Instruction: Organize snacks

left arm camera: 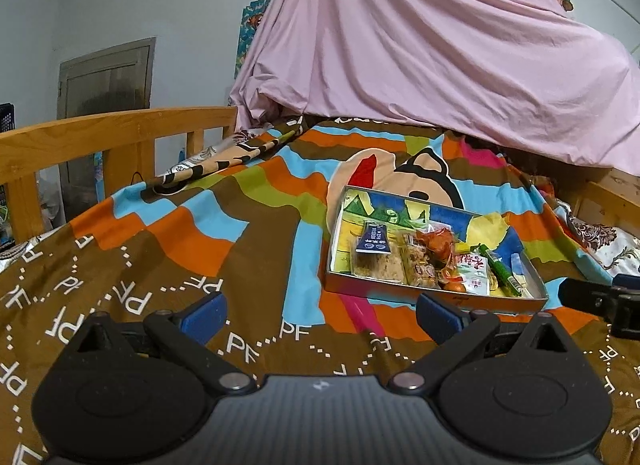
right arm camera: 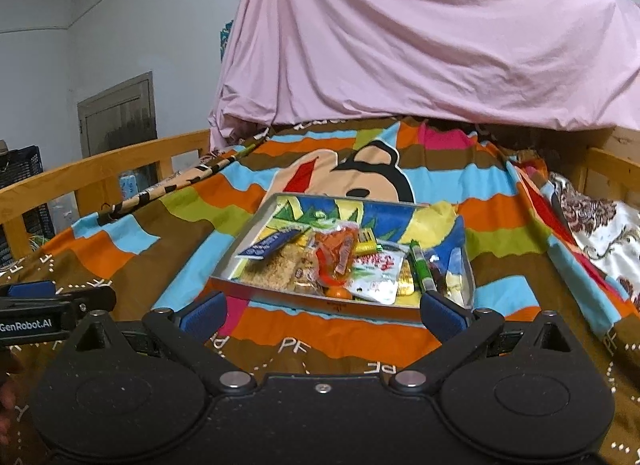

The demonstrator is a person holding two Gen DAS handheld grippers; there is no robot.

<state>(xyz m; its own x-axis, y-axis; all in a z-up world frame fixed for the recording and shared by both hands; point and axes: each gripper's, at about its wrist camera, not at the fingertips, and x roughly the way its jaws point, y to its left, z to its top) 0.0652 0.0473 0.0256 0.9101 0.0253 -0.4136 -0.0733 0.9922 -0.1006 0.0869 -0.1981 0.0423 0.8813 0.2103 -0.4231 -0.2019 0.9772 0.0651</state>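
Observation:
A shallow metal tray (left arm camera: 432, 297) (right arm camera: 328, 307) with a colourful printed bottom lies on the bed. Several snacks fill its near half: a dark blue packet (left arm camera: 374, 243) (right arm camera: 272, 245), pale cracker bars (left arm camera: 378, 265) (right arm camera: 272, 275), an orange wrapper (left arm camera: 438, 245) (right arm camera: 336, 251), a white-and-red sachet (left arm camera: 476, 273) (right arm camera: 378, 271) and a green stick (left arm camera: 502, 271) (right arm camera: 420, 265). My left gripper (left arm camera: 322, 315) hovers open just short of the tray, to its left. My right gripper (right arm camera: 324, 313) is open at the tray's near rim, with nothing between its fingers.
A bright striped cartoon blanket (left arm camera: 224, 201) (right arm camera: 500, 205) covers the bed. A pink sheet (left arm camera: 420, 49) (right arm camera: 420, 33) drapes over something bulky behind the tray. Wooden rails (left arm camera: 100, 133) (right arm camera: 100, 169) line the left side and another rail (right arm camera: 612, 169) the right. The right gripper's body (left arm camera: 608, 301) shows at the left view's right edge.

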